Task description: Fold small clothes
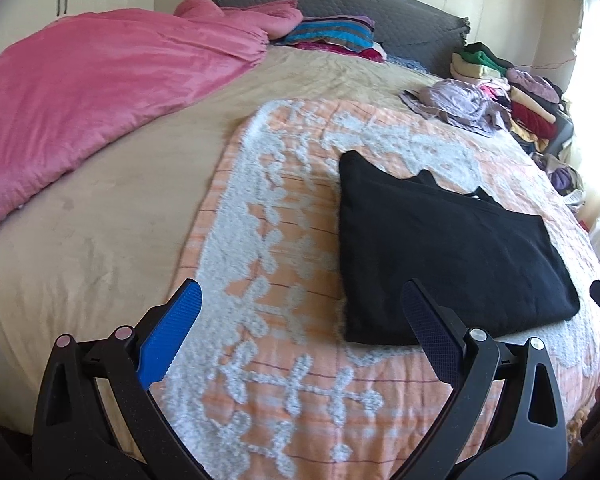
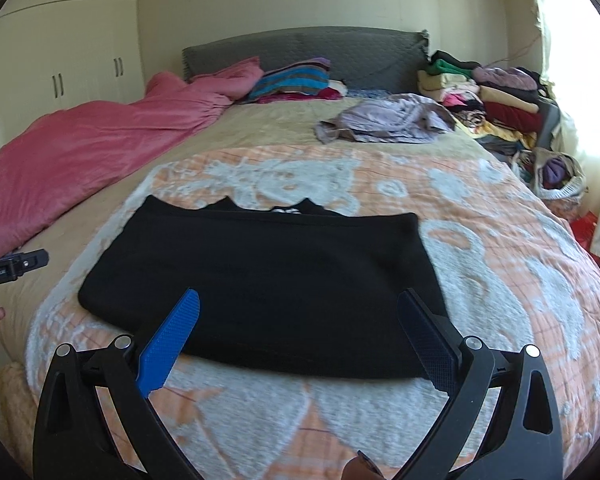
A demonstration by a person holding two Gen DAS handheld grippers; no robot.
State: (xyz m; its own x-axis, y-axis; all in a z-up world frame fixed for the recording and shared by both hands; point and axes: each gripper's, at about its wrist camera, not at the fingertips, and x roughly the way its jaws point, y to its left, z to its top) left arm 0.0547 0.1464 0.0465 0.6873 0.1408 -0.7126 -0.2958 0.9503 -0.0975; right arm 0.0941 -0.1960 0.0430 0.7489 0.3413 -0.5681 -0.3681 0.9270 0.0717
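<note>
Grippers, left gripper (image 1: 300,300) and right gripper (image 2: 300,300), hover spread (empty) over black garment (image 2: 260,280).

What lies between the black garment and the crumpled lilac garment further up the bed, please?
Only bare blanket between black garment and lilac garment, as the right wrist view shows.

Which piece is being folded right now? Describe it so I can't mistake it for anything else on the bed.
Start from the orange and white patterned blanket spread over the near end of the bed. On its middle lies the black folded garment, flat, just beyond the open right gripper. It is the only black, neatly flattened piece; the crumpled lilac garment lies farther back.
</note>
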